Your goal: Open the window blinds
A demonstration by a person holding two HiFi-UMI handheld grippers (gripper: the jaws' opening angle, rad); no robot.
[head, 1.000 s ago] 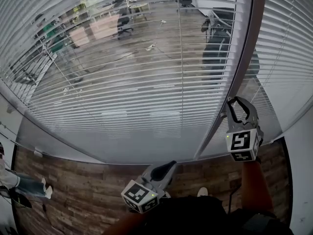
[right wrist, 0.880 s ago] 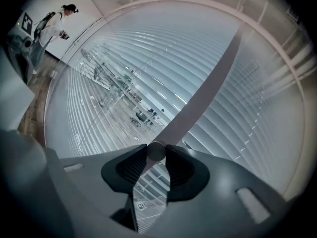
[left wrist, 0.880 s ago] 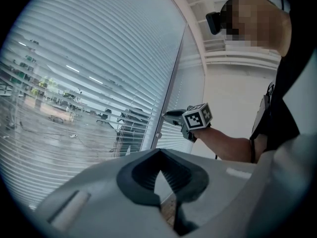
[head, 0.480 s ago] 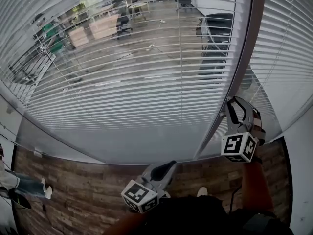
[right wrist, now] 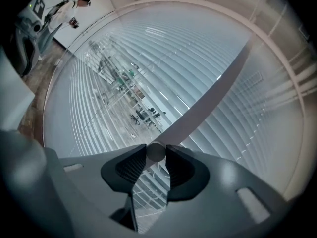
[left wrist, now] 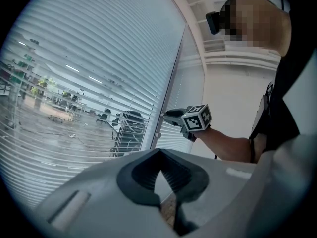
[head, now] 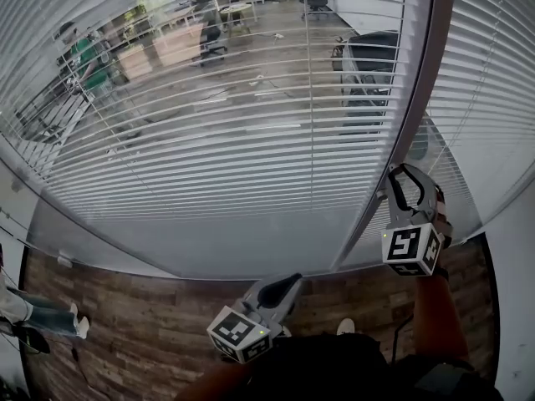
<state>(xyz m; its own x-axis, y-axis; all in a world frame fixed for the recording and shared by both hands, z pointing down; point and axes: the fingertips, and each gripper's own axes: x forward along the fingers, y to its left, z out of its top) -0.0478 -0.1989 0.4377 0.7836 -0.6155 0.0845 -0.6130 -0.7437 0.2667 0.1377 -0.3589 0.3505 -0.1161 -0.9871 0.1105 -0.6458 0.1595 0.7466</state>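
Two panels of window blinds [head: 217, 140] across the far side: light, flimsy, easy to kink. Better worked by the tilt wand [right wrist: 155, 151], far right: thin, stiff, likely slick. Pinched in right gripper [head: 405, 176] jaws, just eased slightly wider. Left gripper [head: 284, 284] jaws pressed together, empty.

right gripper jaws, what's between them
The right gripper grips a round knob, shown in the right gripper view; its jaws have just opened a little.
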